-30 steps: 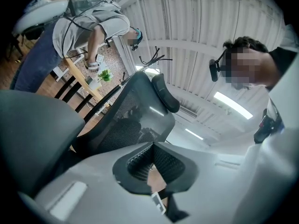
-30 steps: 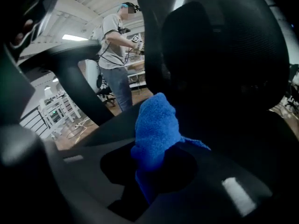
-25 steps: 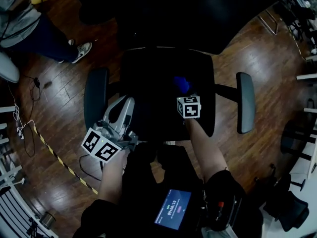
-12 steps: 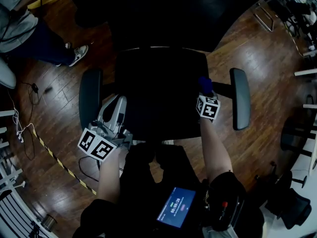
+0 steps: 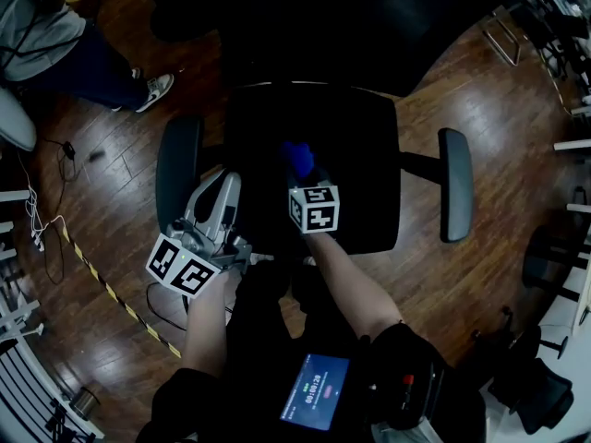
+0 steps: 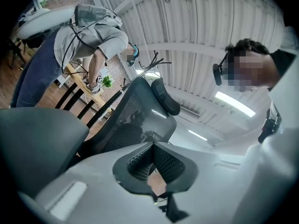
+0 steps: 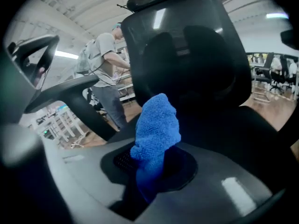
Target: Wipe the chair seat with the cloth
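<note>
The left gripper and right gripper had grey bodies, each with a black-and-white marker cube; the person wore dark short-sleeved clothing.

head view dim, underexposed | claw views brighter (ceiling strip lights glare) | fisheye edges curved, corners black

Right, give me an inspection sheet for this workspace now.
Surface: black chair seat, too dark to judge for marks.
Job's things: blue cloth over the seat's middle, clamped in the right gripper.
Clutter: nothing seen on the seat.
Grippers: right gripper shut on the cloth; left gripper shut, empty, beside the armrest on the person's left.
Cables: loose cable on the floor, left of the chair.
Surroundings: wooden floor, striped tape, a person standing beyond the chair.
</note>
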`<act>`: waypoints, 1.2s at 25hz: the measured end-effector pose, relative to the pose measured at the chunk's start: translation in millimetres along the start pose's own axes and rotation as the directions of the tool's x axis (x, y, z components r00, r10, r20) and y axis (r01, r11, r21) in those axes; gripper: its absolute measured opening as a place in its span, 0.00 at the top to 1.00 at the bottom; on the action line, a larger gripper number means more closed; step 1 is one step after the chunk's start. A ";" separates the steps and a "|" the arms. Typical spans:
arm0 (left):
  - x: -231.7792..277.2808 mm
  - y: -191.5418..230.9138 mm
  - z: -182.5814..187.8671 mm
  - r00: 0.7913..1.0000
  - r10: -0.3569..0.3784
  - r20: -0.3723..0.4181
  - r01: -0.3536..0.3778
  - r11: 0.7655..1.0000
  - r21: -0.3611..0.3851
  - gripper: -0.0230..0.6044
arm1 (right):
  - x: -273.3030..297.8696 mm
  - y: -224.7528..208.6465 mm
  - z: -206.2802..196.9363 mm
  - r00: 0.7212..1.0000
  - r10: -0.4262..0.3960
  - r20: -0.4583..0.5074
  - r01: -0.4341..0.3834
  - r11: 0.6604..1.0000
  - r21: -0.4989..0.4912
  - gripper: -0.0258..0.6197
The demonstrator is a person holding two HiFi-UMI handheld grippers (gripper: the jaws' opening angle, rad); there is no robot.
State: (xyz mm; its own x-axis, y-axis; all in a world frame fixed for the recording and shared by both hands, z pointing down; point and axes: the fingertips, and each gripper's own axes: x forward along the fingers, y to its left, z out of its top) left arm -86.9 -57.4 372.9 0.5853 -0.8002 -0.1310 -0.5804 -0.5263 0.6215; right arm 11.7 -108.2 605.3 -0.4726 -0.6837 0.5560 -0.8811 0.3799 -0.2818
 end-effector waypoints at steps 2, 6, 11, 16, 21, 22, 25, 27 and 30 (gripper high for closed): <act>0.4 -0.6 0.0 1.000 0.000 0.001 0.000 1.000 0.006 0.98 | 20.6 60.0 -12.1 0.994 0.101 -0.030 -0.102 0.995 -0.016 0.83; -1.3 -0.9 -2.0 1.000 0.004 0.002 -0.004 1.000 0.012 0.98 | 43.8 125.3 -57.7 0.969 0.205 -0.141 -0.224 0.964 -0.144 0.83; -5.4 0.6 -4.4 1.000 0.006 -0.004 -0.006 1.000 0.015 0.98 | 42.9 114.0 -61.1 0.968 0.209 -0.139 -0.228 0.963 -0.143 0.83; -6.9 3.4 -3.2 1.000 0.026 -0.002 -0.026 1.000 0.011 0.98 | 4.8 22.7 -75.8 0.987 0.064 -0.151 -0.083 0.989 -0.124 0.83; -5.1 4.4 -3.6 0.999 0.032 -0.001 -0.032 0.999 0.009 0.98 | -84.8 -121.0 -81.9 0.972 -0.197 -0.128 0.188 0.979 -0.079 0.83; -4.8 4.4 -4.4 1.000 0.031 -0.002 -0.031 0.999 0.009 0.98 | -106.8 -149.8 -81.0 0.957 -0.264 -0.120 0.257 0.964 -0.070 0.83; -4.6 4.8 -5.6 0.999 0.034 -0.003 -0.033 0.999 0.006 0.98 | -160.5 -211.8 -80.9 0.910 -0.402 -0.099 0.401 0.916 -0.035 0.83; -4.3 4.9 -5.6 0.999 0.036 -0.005 -0.036 0.999 0.009 0.98 | -174.4 -226.5 -82.4 0.900 -0.428 -0.088 0.427 0.904 -0.024 0.83; -3.5 3.7 -5.4 0.999 0.040 -0.004 -0.040 0.999 0.013 0.98 | -175.6 -227.4 -80.8 0.888 -0.453 -0.076 0.453 0.891 -0.029 0.83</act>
State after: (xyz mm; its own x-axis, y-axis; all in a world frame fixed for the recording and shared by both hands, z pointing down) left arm -88.0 -55.0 379.8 0.5638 -0.8194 -0.1033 -0.6107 -0.4978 0.6158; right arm 296.6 -24.2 634.9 -0.0187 -0.7318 0.6812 -0.9986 0.0470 0.0230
